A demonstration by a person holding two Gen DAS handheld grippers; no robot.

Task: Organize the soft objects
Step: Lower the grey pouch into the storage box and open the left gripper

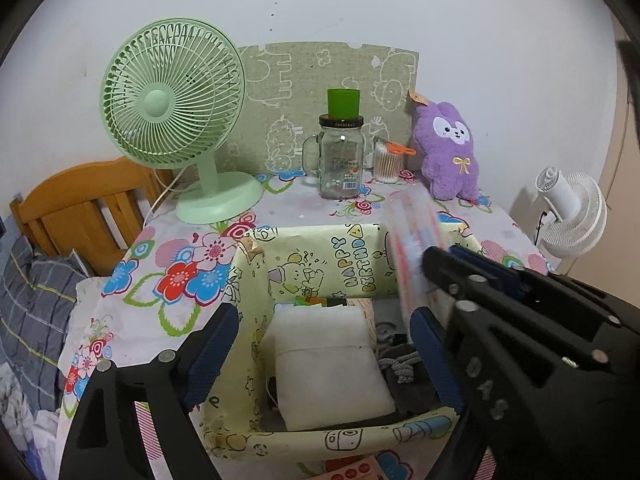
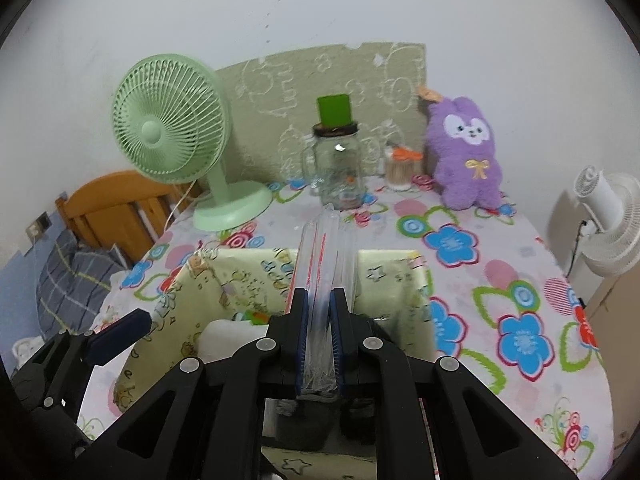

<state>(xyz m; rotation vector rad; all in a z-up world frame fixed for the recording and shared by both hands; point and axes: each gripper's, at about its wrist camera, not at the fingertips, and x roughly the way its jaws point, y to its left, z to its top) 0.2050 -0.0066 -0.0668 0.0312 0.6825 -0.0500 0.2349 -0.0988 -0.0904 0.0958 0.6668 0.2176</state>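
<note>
Right gripper (image 2: 319, 340): clamped on crinkly clear plastic packet (image 2: 326, 256), centre frame
Left gripper (image 1: 324, 340): jaws spread, empty; above soft white pillow (image 1: 332, 364)
Box (image 1: 320, 256): pale yellow, cartoon-printed paper walls

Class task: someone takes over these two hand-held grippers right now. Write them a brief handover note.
Left hand-held gripper: open, empty, over the yellow box.
Right hand-held gripper: shut on a clear plastic packet, held above the box.
In the box: a white pillow and dark items.
The purple plush stands on the table by the wall.
Left to do: probably lower the packet into the box, then perhaps the plush.
</note>
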